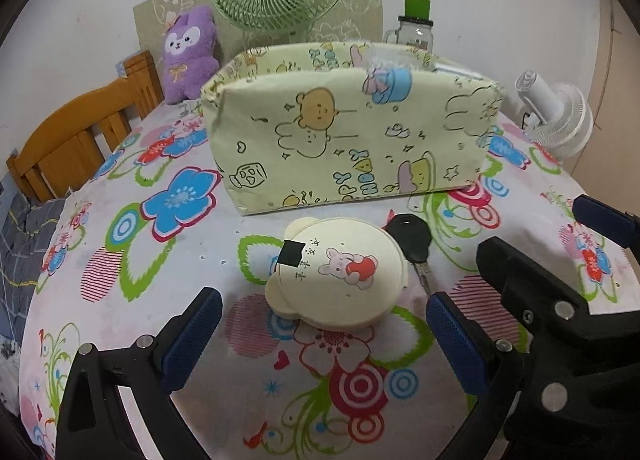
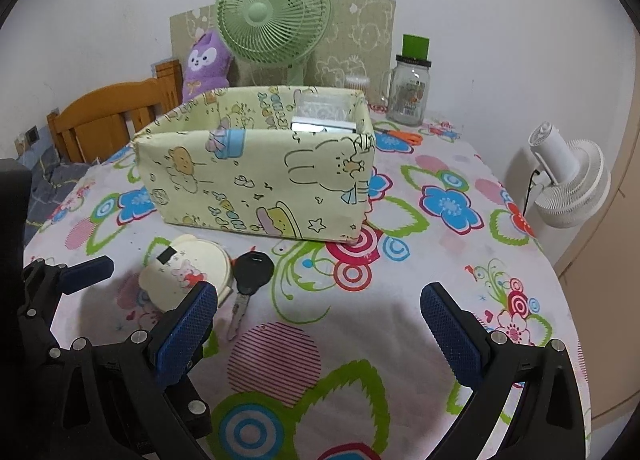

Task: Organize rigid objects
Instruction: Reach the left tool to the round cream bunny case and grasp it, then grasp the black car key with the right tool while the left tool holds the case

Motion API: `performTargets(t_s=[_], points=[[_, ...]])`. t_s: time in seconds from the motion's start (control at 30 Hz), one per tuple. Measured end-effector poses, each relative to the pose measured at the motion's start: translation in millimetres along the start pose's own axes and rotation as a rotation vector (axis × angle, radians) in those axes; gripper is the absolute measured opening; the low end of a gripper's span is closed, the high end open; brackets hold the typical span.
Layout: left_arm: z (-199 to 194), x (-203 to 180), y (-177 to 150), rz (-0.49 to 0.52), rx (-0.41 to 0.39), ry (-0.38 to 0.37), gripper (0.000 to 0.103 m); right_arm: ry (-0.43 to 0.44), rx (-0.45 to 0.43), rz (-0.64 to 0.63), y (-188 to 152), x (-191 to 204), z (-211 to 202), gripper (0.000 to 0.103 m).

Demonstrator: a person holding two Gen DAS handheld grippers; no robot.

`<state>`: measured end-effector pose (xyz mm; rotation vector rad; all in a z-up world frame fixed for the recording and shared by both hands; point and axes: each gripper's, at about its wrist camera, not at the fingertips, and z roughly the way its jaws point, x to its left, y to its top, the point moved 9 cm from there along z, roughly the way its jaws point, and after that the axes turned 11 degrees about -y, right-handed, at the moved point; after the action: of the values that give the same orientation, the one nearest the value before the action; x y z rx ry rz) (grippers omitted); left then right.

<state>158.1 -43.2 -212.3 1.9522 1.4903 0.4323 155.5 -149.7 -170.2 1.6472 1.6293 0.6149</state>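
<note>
While both claws hang wide open over the flowery table (image 2: 460, 276), the left gripper (image 1: 324, 336) sits just before the round cream box (image 1: 340, 272). A black key (image 1: 412, 244) touches its right side, the right gripper (image 2: 320, 328) holds nothing, and the yellow cloth bin (image 2: 256, 180) stands behind.

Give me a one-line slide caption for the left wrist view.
Open left gripper lined up on a cream bear-shaped case beside a black key, in front of the fabric storage box.
</note>
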Motion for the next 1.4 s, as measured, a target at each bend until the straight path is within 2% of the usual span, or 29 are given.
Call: performTargets(t_s=[0.13, 0.3, 0.53, 0.63, 0.77, 1.2, 1.4], points=[[11, 3, 0, -0.012, 0.039, -0.01, 0.102, 0.0, 0.021, 0.006, 0, 0, 10, 0.103], [18, 4, 5, 0.004, 0.046, -0.004, 0.101, 0.002, 0.042, 0.025, 1, -3, 19, 0.103], [27, 5, 7, -0.024, 0.088, -0.044, 0.101, 0.021, 0.062, 0.047, 4, -3, 28, 0.102], [29, 4, 9, -0.02, 0.09, -0.051, 0.098, 0.027, 0.073, 0.055, 5, -3, 31, 0.102], [27, 1, 12, -0.003, 0.074, -0.069, 0.082, 0.024, 0.084, 0.062, 6, -5, 34, 0.102], [18, 10, 8, 0.002, 0.074, -0.056, 0.081, 0.027, 0.139, 0.03, 3, 13, 45, 0.102], [16, 19, 5, -0.001, 0.074, -0.052, 0.081, 0.059, 0.192, 0.017, 0, 33, 56, 0.088]])
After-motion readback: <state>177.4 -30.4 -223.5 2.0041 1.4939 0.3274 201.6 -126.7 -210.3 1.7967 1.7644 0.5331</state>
